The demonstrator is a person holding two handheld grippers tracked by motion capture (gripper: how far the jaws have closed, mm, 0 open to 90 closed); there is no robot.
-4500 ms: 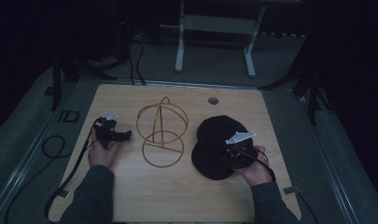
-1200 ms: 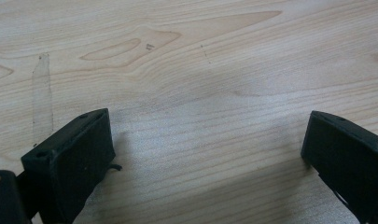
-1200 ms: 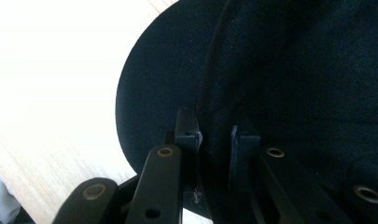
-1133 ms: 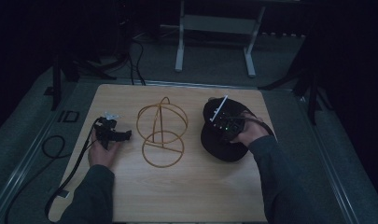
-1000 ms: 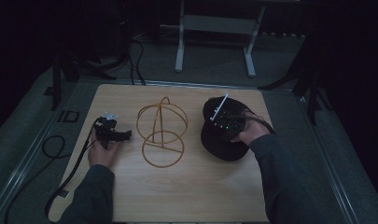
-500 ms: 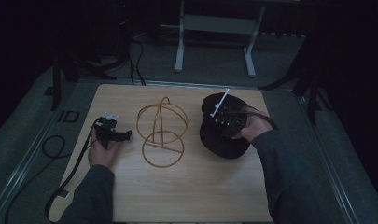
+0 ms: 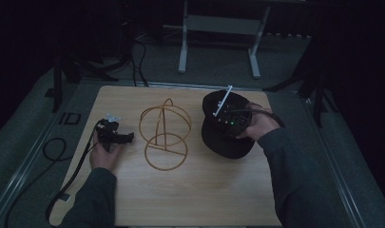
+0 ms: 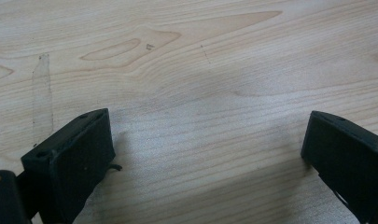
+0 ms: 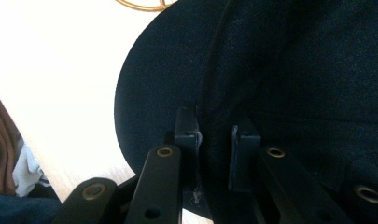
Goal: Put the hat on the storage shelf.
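A black cap (image 7: 226, 143) hangs tilted just above the right half of the wooden table (image 7: 204, 190), its brim toward the person. My right gripper (image 7: 228, 118) sits over the crown. In the right gripper view the jaws are pinched on a fold of the cap's dark cloth (image 9: 289, 70), my right gripper (image 9: 213, 126) shut on it. A gold wire hat stand (image 7: 165, 133) stands at the table's middle, left of the cap. My left gripper (image 7: 126, 137) rests on the left of the table, pointing toward the stand. Its jaws are wide apart over bare wood, my left gripper (image 8: 205, 135) open.
A black cable (image 7: 52, 147) trails from the left gripper over the table's left edge to the floor. A grey metal frame (image 7: 218, 42) stands on the floor behind the table. A small label (image 7: 69, 118) sits off the far left corner.
The right hand has lifted the cap off the table and carried it a little toward the far edge, tilting it. The left hand and the wire stand have not moved.
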